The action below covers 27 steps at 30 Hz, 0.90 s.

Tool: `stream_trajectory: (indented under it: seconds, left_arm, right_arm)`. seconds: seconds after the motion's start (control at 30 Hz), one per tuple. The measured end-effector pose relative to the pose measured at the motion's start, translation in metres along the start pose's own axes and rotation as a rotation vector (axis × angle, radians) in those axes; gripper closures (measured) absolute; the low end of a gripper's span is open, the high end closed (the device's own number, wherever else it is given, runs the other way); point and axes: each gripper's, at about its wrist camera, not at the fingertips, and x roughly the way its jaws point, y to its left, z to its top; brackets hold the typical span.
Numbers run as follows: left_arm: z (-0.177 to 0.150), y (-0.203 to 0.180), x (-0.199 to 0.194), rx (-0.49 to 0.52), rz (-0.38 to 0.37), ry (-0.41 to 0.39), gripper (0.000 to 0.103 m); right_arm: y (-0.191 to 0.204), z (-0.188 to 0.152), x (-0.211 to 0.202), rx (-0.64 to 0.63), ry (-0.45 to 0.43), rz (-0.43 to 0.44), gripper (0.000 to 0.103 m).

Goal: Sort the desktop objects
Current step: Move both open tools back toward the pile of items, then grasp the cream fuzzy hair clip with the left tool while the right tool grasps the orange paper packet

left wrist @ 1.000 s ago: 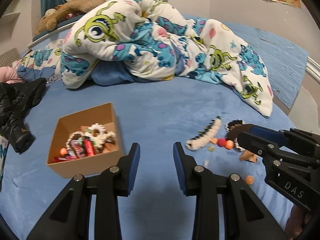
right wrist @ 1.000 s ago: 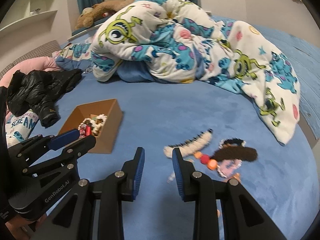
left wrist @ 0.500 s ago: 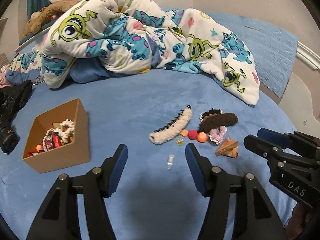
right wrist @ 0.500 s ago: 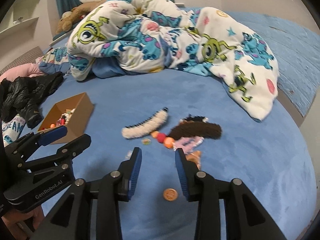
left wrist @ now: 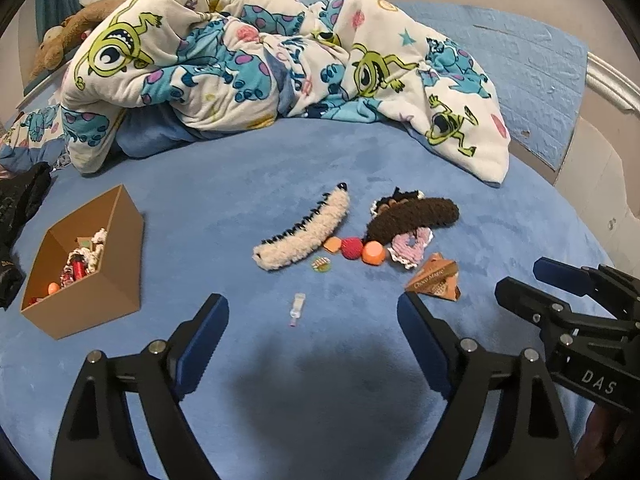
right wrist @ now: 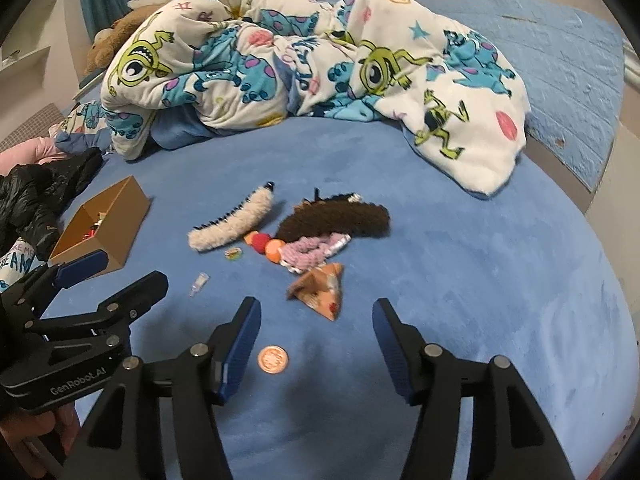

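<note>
Small objects lie on a blue bed: a cream fuzzy hair clip [left wrist: 304,236] [right wrist: 234,224], a brown fuzzy clip [left wrist: 416,216] [right wrist: 336,218], a pink scrunchie [left wrist: 412,246] [right wrist: 308,254], red and orange balls [left wrist: 362,250] [right wrist: 268,246], a brown snack packet [left wrist: 434,278] [right wrist: 320,290], a tiny vial [left wrist: 297,307] [right wrist: 199,283] and a copper coin [right wrist: 273,359]. A cardboard box [left wrist: 80,276] [right wrist: 100,226] at the left holds trinkets. My left gripper [left wrist: 314,328] is open and empty just short of the vial. My right gripper [right wrist: 316,332] is open and empty, near the packet and the coin.
A rumpled monster-print blanket [left wrist: 256,64] [right wrist: 304,56] lies behind the objects. A black jacket [right wrist: 36,200] lies at the left edge. A plush toy [left wrist: 68,36] sits at the back left. The bed's edge curves away at the right [right wrist: 592,208].
Both grippers have opened wide from a narrow gap. Both views have swung right and closer to the pile, so the box has shifted to the left.
</note>
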Motion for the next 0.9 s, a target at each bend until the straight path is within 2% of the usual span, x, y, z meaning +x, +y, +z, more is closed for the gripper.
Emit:
stream_trajectory:
  seconds: [0.27, 0.53, 0.9]
  left_arm:
    - [-0.013, -0.009, 0.018, 0.006, -0.024, 0.031, 0.015]
    - [-0.02, -0.004, 0.039, 0.018, -0.03, 0.047, 0.015]
    - [-0.006, 0.013, 0.063, 0.021, -0.031, 0.025, 0.015]
  right_arm:
    - [-0.009, -0.008, 0.016, -0.008, 0.022, 0.0, 0.043]
    - [-0.004, 0.001, 0.043, -0.028, 0.037, 0.021, 0.043]
    - [0.005, 0.013, 0.091, -0.018, 0.085, 0.009, 0.044]
